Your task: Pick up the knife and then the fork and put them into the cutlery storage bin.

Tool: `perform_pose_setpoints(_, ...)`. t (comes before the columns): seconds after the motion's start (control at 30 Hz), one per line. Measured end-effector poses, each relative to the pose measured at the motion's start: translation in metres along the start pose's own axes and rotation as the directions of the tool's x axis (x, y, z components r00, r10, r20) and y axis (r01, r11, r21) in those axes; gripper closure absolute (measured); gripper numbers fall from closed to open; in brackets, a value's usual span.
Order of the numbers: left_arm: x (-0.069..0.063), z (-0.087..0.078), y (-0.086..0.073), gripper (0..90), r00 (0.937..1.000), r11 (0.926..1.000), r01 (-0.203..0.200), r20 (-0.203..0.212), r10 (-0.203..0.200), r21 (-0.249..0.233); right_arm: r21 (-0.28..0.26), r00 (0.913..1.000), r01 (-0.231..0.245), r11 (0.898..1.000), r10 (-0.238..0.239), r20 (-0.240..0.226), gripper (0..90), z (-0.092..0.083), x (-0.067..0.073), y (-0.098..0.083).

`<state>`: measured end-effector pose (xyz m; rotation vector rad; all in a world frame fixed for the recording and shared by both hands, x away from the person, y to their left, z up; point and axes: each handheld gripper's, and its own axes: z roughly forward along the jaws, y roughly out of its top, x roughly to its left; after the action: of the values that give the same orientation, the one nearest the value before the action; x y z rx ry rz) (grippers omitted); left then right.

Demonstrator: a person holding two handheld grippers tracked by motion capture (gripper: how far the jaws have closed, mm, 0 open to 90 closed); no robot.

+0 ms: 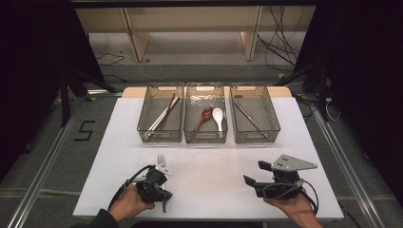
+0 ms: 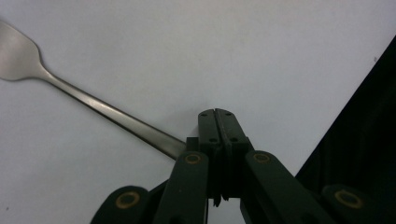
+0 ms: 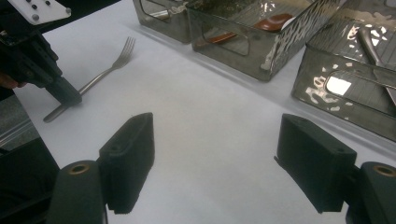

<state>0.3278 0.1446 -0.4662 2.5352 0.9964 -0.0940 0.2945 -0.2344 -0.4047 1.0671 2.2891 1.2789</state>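
Your left gripper (image 1: 159, 183) sits low on the white table (image 1: 214, 190) near your edge, jaws pinched shut on the handle of the fork (image 1: 162, 166), which lies flat with its tines pointing toward the bins. The grip is on the handle rather than the head, likely so the fork can swing up and hang clear of the pads when carried. Your right gripper (image 1: 259, 183) waits apart on the other side, jaws spread wide with nothing between them, probably kept free for a later piece. Three clear bins stand in a row at the far side: the left bin (image 1: 160, 118) holds chopsticks, the middle bin (image 1: 205, 118) spoons, the right bin (image 1: 254, 118) a single long metal utensil, so the sorting looks to be by kind. The left gripper view gives you the close proof: pads (image 2: 217, 126) meet on the handle (image 2: 116, 116), the flat end running off to the side. The right gripper view shows the fork's (image 3: 100, 74) tines and full length on the table, and the left gripper (image 3: 65, 95) bearing on it from above. The high view alone lays out all bins and both hands together.
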Motion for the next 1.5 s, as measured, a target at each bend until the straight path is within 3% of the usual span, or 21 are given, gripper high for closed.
perform_pose_setpoints(0.27,0.008,-0.004,-0.004,88.9,0.9998,0.9967,0.018,-0.005,-0.017,0.080,-0.001,1.0000,0.005,1.000,-0.005,0.001,29.2,-0.001,0.001,0.001)
perform_pose_setpoints(0.5,0.021,-0.009,-0.010,89.0,0.9984,0.9892,0.052,0.014,-0.054,0.137,-0.007,1.0000,0.009,1.000,-0.009,0.000,29.2,-0.002,0.000,0.001)
perform_pose_setpoints(0.6,0.025,-0.012,-0.012,88.9,0.9987,0.9846,0.049,0.005,-0.051,0.168,-0.008,0.9999,0.010,1.000,-0.010,0.003,29.2,-0.002,0.001,0.002)
perform_pose_setpoints(0.77,0.036,-0.017,-0.018,89.0,0.9969,0.9776,0.079,-0.013,-0.078,0.195,-0.011,0.9999,0.012,1.000,-0.012,0.002,29.2,-0.003,0.001,0.002)
perform_pose_setpoints(0.9,0.044,-0.021,-0.021,88.9,0.9938,0.9741,0.105,-0.057,-0.095,0.200,-0.009,0.9999,0.012,1.000,-0.012,0.002,29.2,-0.003,0.001,0.002)
perform_pose_setpoints(1.03,0.053,-0.025,-0.024,88.9,0.9905,0.9713,0.129,-0.072,-0.117,0.200,-0.009,0.9999,0.014,1.000,-0.014,0.000,29.2,-0.003,0.001,0.002)
perform_pose_setpoints(1.17,0.057,-0.028,-0.026,88.9,0.9810,0.9697,0.145,-0.156,-0.115,0.196,-0.009,0.9999,0.016,1.000,-0.016,0.000,29.3,-0.002,0.001,0.002)
perform_pose_setpoints(1.23,0.060,-0.029,-0.026,88.9,0.9813,0.9693,0.149,-0.150,-0.120,0.196,-0.008,0.9999,0.015,1.000,-0.015,0.001,29.4,-0.002,0.001,0.002)
perform_pose_setpoints(1.33,0.062,-0.031,-0.026,88.9,0.9771,0.9705,0.160,-0.168,-0.130,0.180,-0.009,0.9999,0.017,1.000,-0.017,0.002,29.4,-0.002,0.001,0.002)
perform_pose_setpoints(1.5,0.057,-0.041,-0.019,86.9,0.9832,0.9815,0.138,-0.138,-0.120,0.133,-0.009,0.9999,0.016,1.000,-0.016,0.002,29.5,-0.002,0.001,0.003)
